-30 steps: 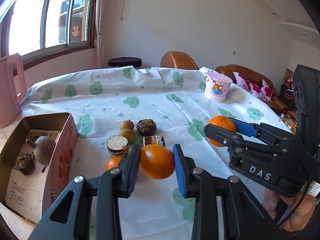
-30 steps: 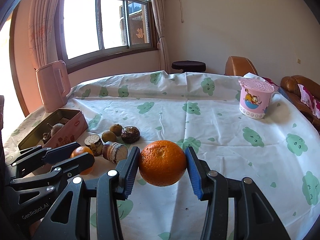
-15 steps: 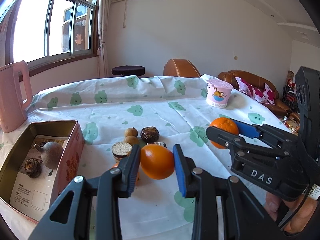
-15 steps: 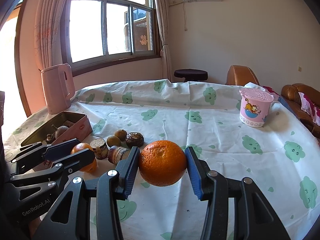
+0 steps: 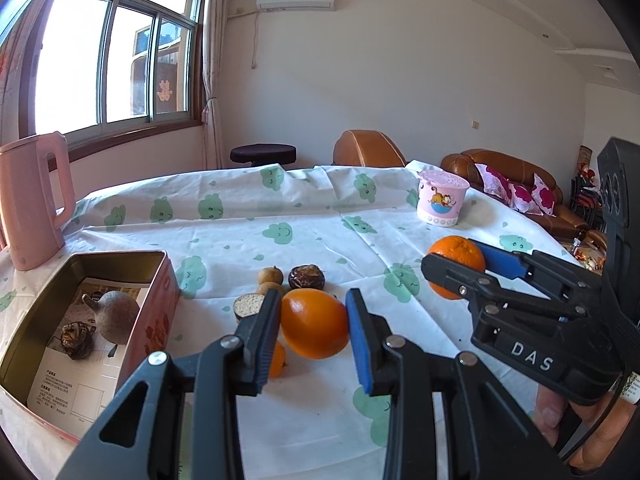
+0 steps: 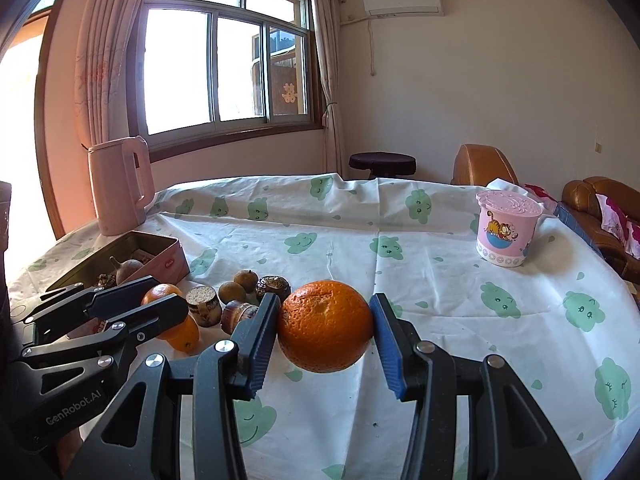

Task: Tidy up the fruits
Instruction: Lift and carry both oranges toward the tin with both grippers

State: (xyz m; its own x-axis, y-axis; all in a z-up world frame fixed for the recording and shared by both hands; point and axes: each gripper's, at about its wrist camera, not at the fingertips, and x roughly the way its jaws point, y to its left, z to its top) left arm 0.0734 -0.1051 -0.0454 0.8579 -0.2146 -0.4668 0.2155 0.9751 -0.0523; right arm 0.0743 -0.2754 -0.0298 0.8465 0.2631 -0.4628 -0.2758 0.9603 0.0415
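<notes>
My left gripper (image 5: 314, 330) is shut on a smooth orange (image 5: 314, 323) and holds it above the tablecloth. My right gripper (image 6: 325, 330) is shut on a rough-skinned orange (image 6: 325, 326), also lifted; it shows in the left wrist view (image 5: 456, 264) too. A third small orange (image 6: 184, 334) lies on the cloth under the left gripper. Several small brown fruits (image 5: 306, 277) and a cut round piece (image 5: 249, 305) lie in a cluster behind. An open pink tin (image 5: 158, 300) at the left holds a brown round fruit (image 5: 116, 316) and a dark shrivelled one (image 5: 78, 334).
A pink kettle (image 5: 32, 204) stands at the table's far left. A pink cartoon cup (image 5: 442, 198) stands at the far right. The table has a white cloth with green prints (image 6: 400, 248). A stool, chair and sofa stand beyond the table.
Both grippers have risen with their oranges, and the cameras tilt up so more of the room shows. The fruits on the cloth have not moved.
</notes>
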